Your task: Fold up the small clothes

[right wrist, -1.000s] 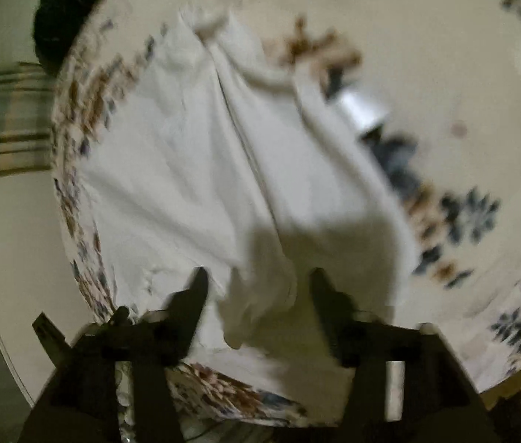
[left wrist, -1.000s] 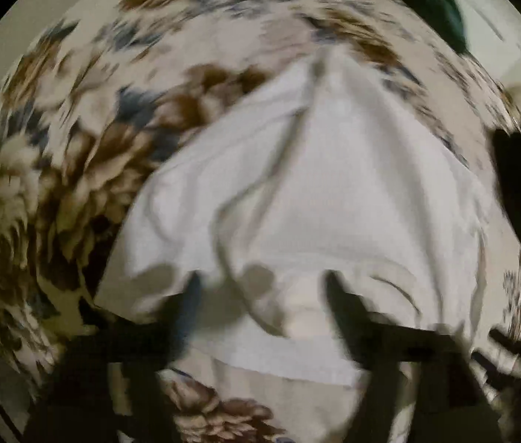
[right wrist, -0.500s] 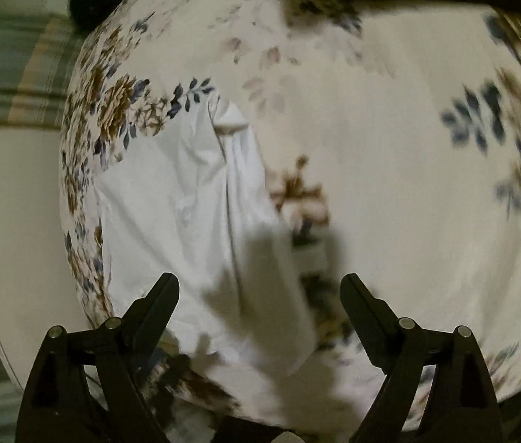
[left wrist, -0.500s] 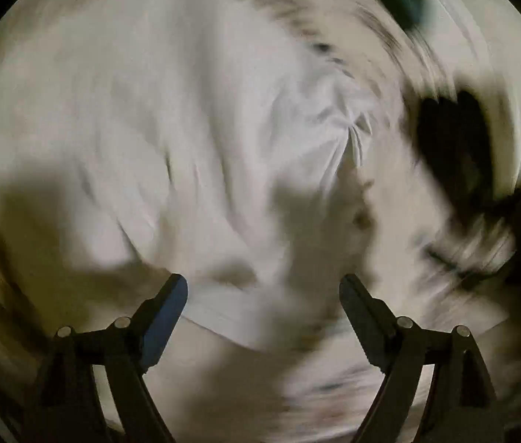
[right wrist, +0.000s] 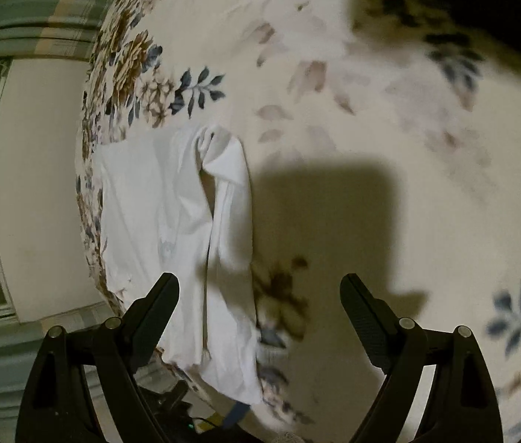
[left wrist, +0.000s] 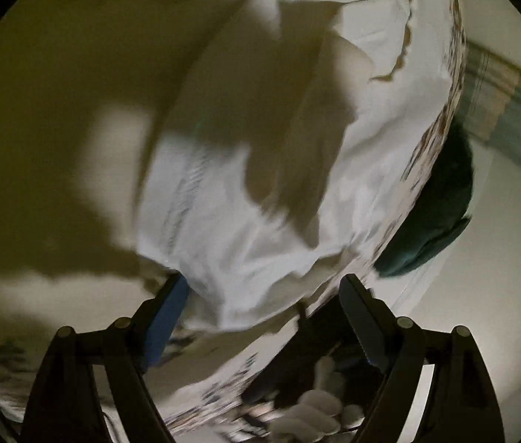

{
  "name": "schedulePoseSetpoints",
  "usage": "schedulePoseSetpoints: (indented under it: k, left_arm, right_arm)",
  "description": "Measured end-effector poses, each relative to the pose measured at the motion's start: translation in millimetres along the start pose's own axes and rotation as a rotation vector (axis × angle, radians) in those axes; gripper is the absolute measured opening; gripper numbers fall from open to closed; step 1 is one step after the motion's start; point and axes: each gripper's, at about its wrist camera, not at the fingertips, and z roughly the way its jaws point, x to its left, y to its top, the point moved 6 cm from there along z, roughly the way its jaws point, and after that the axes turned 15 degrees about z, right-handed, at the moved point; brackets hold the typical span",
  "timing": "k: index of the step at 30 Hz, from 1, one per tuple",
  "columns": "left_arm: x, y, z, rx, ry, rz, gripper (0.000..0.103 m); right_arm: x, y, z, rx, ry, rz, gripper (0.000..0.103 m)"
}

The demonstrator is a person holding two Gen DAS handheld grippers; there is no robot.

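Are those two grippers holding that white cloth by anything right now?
No, nothing is held. The left gripper and right gripper are both open, above the white garment on the floral sheet.

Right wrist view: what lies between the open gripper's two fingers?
The white cloth garment's right edge, then shadowed floral-print sheet, lie in the right gripper's gap.

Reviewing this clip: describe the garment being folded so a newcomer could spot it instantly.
Find the round table under the floral tablecloth. Near its left edge lies the white garment, one side folded over into a long flap. It is the only plain white item, set against blue and brown flowers.
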Motion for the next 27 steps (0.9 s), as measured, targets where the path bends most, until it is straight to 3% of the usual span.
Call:
schedulePoseSetpoints:
  k: [7, 8, 9, 11, 12, 13, 14, 15, 18, 23, 27]
  left_arm:
    - [-5.7, 19.9, 0.6, -0.127, 0.032, -0.047, 0.082]
    - [-6.9, 22.3, -1.9, -0.149, 0.048, -0.043, 0.078]
    - [-8.0, 23.9, -4.0, -0.164, 0.064, -0.036, 0.072]
    - [-6.7, 18.4, -1.2, -0.181, 0.112, -0.027, 0.031]
    - [-4.4, 16.2, 1.3, -0.188, 0.126, -0.023, 0.025]
    - [-4.0, 16.9, -1.4, -0.192, 0.142, -0.011, 0.02]
    - [-8.2, 15.5, 0.5, -0.194, 0.144, -0.001, 0.017]
    - [-12.6, 15.1, -0.8, -0.198, 0.146, 0.015, 0.016]
    - [-20.4, 15.8, -5.3, -0.205, 0.146, 0.051, 0.012]
    - [-54.2, 28.1, -28.1, -0.226, 0.066, 0.072, 0.011]
    - [-77.7, 57.7, -56.5, -0.255, 0.012, 0.079, 0.011]
  right_arm:
    - [29.3, 29.4, 27.3, 0.015, 0.134, -0.014, 0.091]
    - [33.6, 30.2, 29.8, 0.013, 0.135, -0.016, 0.091]
    - [38.0, 31.6, 33.8, 0.013, 0.133, -0.018, 0.091]
    - [45.1, 34.6, 42.0, -0.001, 0.109, -0.027, 0.09]
    - [48.4, 34.9, 44.9, -0.012, 0.095, -0.034, 0.085]
    - [51.1, 35.8, 47.9, -0.03, 0.056, -0.051, 0.062]
    - [52.5, 35.6, 50.8, -0.033, 0.041, -0.055, 0.047]
    - [53.3, 35.4, 52.6, -0.032, 0.024, -0.053, 0.021]
    - [60.8, 29.7, 46.1, -0.053, 0.021, -0.065, 0.01]
    - [92.7, 12.9, 20.4, -0.073, 0.06, -0.096, 0.008]
    - [138.9, -1.6, 6.0, -0.083, 0.093, -0.133, 0.007]
